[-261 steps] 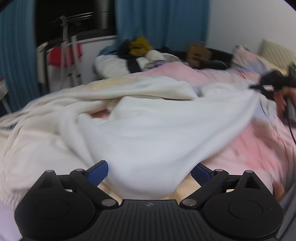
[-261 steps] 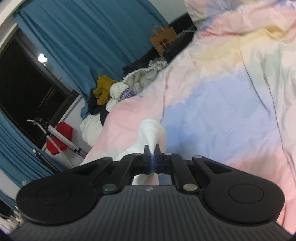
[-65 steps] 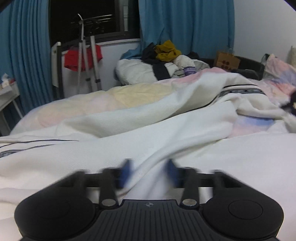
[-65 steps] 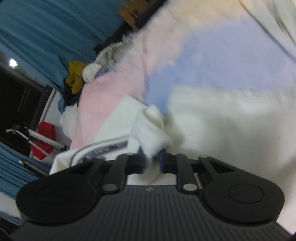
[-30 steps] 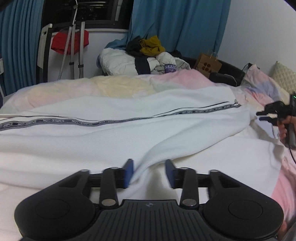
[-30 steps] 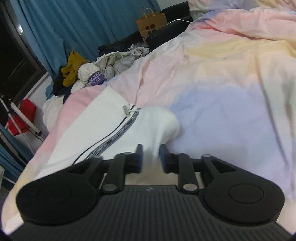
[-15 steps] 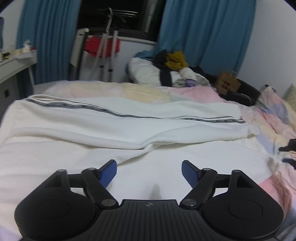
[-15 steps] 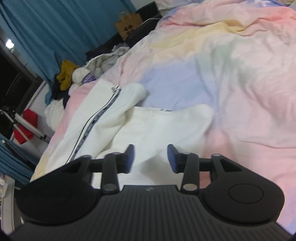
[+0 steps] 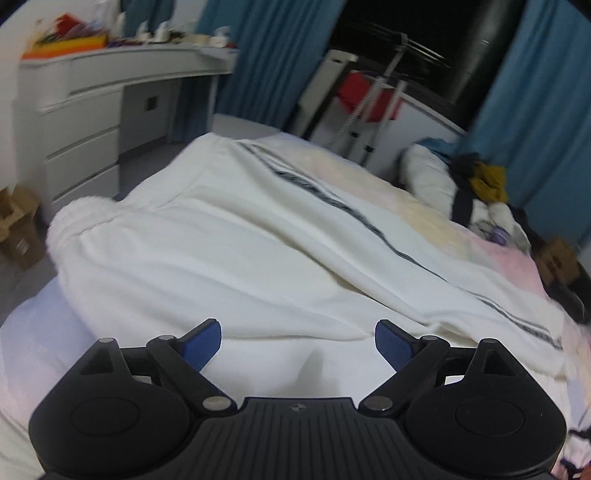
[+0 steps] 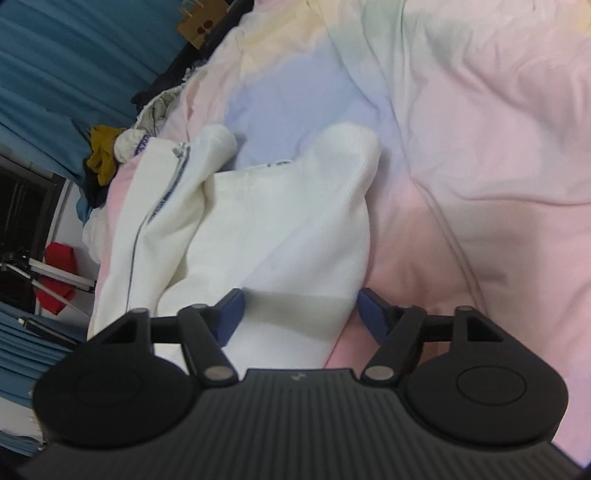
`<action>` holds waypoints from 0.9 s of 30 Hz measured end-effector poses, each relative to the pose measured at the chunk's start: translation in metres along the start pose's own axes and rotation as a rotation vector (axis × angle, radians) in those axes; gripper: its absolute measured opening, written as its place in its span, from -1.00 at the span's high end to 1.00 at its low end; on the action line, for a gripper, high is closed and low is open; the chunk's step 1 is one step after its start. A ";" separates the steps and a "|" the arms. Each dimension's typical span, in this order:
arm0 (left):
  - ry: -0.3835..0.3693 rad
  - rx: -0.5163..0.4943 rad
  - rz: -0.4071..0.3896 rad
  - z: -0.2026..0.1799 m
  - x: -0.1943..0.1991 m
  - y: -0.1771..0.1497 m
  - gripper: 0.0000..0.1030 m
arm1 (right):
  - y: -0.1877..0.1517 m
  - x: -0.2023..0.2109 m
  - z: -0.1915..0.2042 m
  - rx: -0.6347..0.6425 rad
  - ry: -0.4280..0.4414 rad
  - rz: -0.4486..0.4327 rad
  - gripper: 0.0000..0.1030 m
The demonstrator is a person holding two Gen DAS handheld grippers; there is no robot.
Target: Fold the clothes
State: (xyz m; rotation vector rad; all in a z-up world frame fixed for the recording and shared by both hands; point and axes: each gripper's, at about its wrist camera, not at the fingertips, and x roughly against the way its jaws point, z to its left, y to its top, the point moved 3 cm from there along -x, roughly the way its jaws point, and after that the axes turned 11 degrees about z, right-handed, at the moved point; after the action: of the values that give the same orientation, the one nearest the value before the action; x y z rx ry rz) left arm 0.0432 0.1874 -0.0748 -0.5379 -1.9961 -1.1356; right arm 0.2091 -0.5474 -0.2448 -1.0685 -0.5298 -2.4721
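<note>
Pastel duvet (image 10: 480,155) covers the bed, patched pink, lilac, pale yellow and green, creased. Blue curtains (image 9: 280,55) hang along the far wall beside a dark window (image 9: 443,40). White drawer unit (image 9: 74,129) stands at left, its top cluttered with small items, blurred; one orange-red object (image 9: 62,42) among them. Cardboard box (image 9: 18,225) sits on the floor by the drawers. Metal drying rack (image 9: 373,110) carries a red cloth (image 9: 365,98). Pile of laundry (image 9: 476,192) lies beyond the bed, a mustard piece (image 9: 489,181) on top. Brown paper bag (image 10: 199,22) stands near the curtain.
</note>
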 end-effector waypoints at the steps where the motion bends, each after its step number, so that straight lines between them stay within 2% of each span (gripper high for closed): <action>1: 0.004 0.009 0.007 0.002 -0.001 0.001 -0.79 | 0.001 -0.003 0.000 0.005 0.001 0.000 -0.22; 3: 0.006 0.024 0.020 0.007 -0.002 0.002 -0.79 | 0.004 -0.006 0.002 0.028 -0.006 -0.009 0.23; 5: -0.002 0.042 0.027 0.012 -0.002 0.004 -0.79 | 0.006 -0.009 0.005 0.036 -0.019 -0.016 0.54; 9: -0.020 0.091 0.025 0.021 -0.002 0.011 -0.79 | 0.006 -0.007 0.009 0.035 -0.020 -0.042 0.74; 13: -0.069 0.295 -0.037 0.061 0.012 0.023 -0.79 | 0.008 0.007 0.020 0.042 0.012 -0.110 0.79; 16: -0.135 0.492 -0.076 0.108 0.027 0.024 -0.80 | 0.010 0.023 0.029 0.043 0.078 -0.176 0.82; 19: -0.151 0.631 -0.085 0.147 0.031 0.022 -0.80 | 0.011 0.042 0.037 0.050 0.148 -0.249 0.82; 23: -0.193 0.733 -0.018 0.174 0.018 0.014 -0.79 | 0.015 0.051 0.040 0.041 0.148 -0.313 0.83; 25: -0.215 0.739 0.007 0.174 0.011 0.015 -0.77 | 0.020 0.048 0.034 0.008 0.126 -0.336 0.83; 27: -0.218 0.716 0.010 0.171 0.007 0.019 -0.66 | 0.025 0.038 0.023 -0.040 0.088 -0.325 0.83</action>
State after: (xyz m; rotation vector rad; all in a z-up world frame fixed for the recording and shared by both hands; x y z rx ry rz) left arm -0.0179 0.3434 -0.1126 -0.2948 -2.3942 -0.3018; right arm 0.2115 -0.5654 -0.1975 -0.9453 -0.6758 -2.8063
